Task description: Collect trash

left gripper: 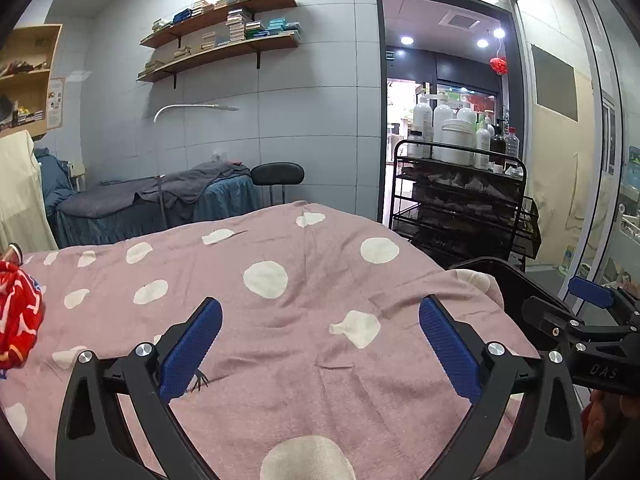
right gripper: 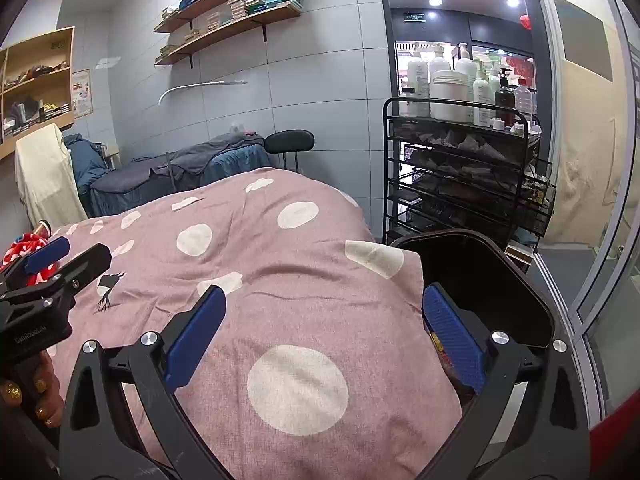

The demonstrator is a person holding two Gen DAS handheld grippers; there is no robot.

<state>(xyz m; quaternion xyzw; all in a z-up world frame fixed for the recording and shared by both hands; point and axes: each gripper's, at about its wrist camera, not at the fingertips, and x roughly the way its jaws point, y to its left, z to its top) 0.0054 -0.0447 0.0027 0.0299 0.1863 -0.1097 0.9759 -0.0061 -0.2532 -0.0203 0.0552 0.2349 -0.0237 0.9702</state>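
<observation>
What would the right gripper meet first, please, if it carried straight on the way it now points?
Most likely the pink polka-dot bedspread: the open right gripper points along its rising surface, nothing between. Depth is uncertain; the black bin sits just right.

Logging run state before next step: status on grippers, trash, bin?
Left gripper open, empty, over pink spotted blanket. Right gripper open, empty. Red crumpled wrapper at blanket's left edge, untouched. Black bin open beside bed, nothing blocking.

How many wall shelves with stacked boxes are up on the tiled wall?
2: an upper shelf and a lower shelf directly beneath it, both on the tiled wall beyond the bed. The wooden cubby unit at far left is separate.
</observation>
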